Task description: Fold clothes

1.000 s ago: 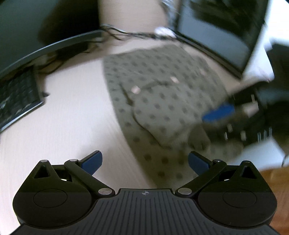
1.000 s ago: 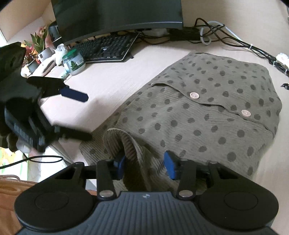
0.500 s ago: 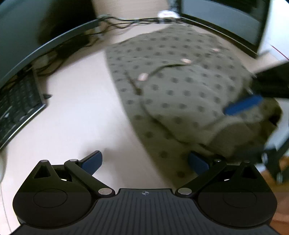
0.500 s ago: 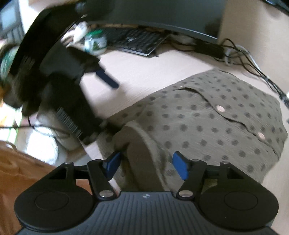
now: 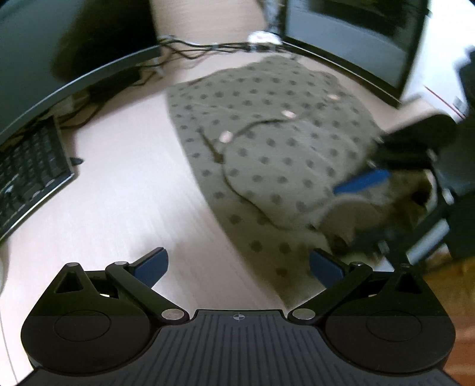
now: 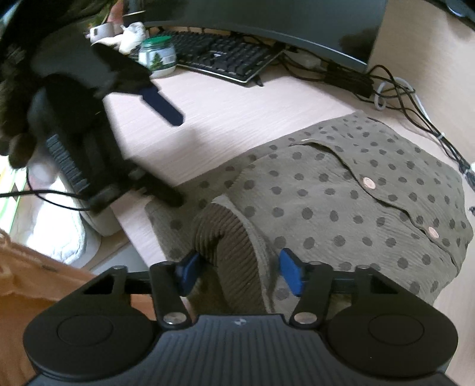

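An olive polka-dot shirt (image 5: 282, 142) (image 6: 341, 193) with copper buttons lies folded on the pale desk. Its ribbed sleeve cuff (image 6: 225, 237) (image 5: 347, 213) stands up between the jaws of my right gripper (image 6: 239, 273) (image 5: 356, 207). Those jaws are closing; the left pad touches the cuff and the right pad stands just beside the fabric. My left gripper (image 5: 239, 262) (image 6: 172, 154) hangs wide open over the desk at the shirt's near left hem, holding nothing.
A black keyboard (image 6: 219, 56) (image 5: 29, 172) and a curved monitor (image 6: 267, 17) stand behind the shirt. A green-lidded jar (image 6: 157, 56) sits beside the keyboard. Cables (image 6: 400, 98) trail at the back right. The desk edge (image 6: 133, 234) runs near my grippers.
My right gripper's jaws let go of the cuff, spread, then narrowed again, and the gripper rolled. The left gripper swung toward the shirt and back, still wide open.
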